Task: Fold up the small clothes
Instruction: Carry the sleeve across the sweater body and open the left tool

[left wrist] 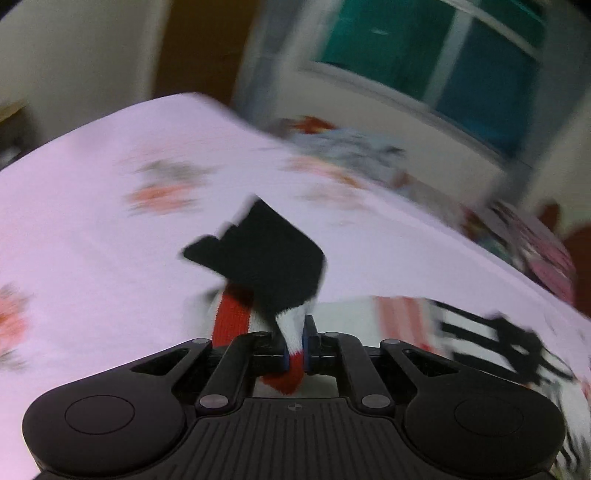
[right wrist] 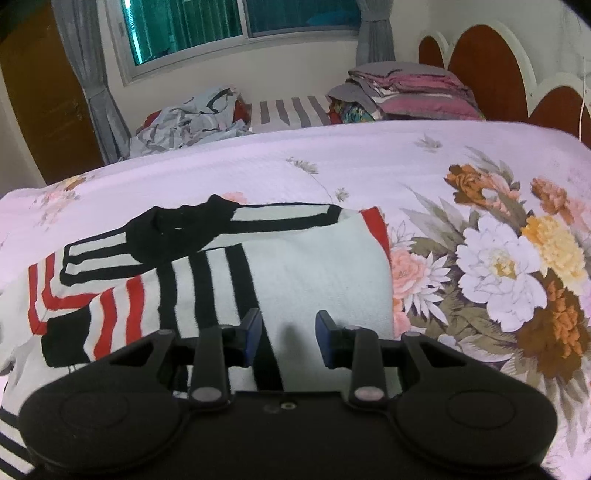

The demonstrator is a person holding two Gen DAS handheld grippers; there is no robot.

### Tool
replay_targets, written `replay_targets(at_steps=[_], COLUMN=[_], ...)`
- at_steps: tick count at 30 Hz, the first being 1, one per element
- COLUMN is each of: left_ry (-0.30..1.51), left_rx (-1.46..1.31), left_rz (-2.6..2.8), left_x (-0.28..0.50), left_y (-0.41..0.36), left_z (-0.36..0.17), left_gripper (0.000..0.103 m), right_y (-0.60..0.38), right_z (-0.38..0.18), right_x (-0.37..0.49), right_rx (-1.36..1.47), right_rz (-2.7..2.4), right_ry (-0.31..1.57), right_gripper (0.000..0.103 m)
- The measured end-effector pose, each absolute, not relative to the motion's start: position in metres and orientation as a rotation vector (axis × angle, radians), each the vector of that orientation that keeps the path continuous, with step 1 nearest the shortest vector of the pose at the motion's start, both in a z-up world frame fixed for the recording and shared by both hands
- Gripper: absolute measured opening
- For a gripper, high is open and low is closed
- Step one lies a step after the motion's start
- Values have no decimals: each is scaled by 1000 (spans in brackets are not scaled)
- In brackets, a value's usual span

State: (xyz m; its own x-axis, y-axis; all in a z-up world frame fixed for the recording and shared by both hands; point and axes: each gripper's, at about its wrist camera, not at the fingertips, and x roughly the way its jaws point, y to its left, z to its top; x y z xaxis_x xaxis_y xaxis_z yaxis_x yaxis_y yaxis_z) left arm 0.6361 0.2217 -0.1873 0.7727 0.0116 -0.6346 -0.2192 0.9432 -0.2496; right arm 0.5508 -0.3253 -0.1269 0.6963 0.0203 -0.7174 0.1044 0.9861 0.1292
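Observation:
A small white garment with black and red stripes (right wrist: 314,258) lies spread on the pink floral bedsheet (right wrist: 332,162). In the left wrist view, my left gripper (left wrist: 304,332) is shut on a corner of this garment (left wrist: 266,254). The black, red and white fabric bunches up between the pads and lifts off the sheet (left wrist: 110,221). The rest of the garment trails away to the right, blurred. My right gripper (right wrist: 288,328) stands open just above the garment's near white part, with nothing pinched between its blue pads.
A heap of loose clothes (right wrist: 192,118) lies at the far left of the bed. A stack of folded bedding (right wrist: 417,88) sits by the brown headboard (right wrist: 487,62). A window (right wrist: 240,22) with grey curtains is behind.

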Motion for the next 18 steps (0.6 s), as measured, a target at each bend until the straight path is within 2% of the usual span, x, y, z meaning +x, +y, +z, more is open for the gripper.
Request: replay_targets(at_steps=[10,16,18], left_ry=[730,765,816], left_rx=[-44,68,93], left_rz=[-243,-368,-416], left_x=[668,643,640], left_y=[12,-67,-87], left_z=[-175,-180,-190], left_gripper=[6,6,6], right_y=[-345,-368,-376], right_z=[-134,-131,-131], right_x=[545,532,527], right_rx=[228,263,281], right_rz=[-41,-61,-63], right_ry=[802,792,788], right_gripper=[31,31,35])
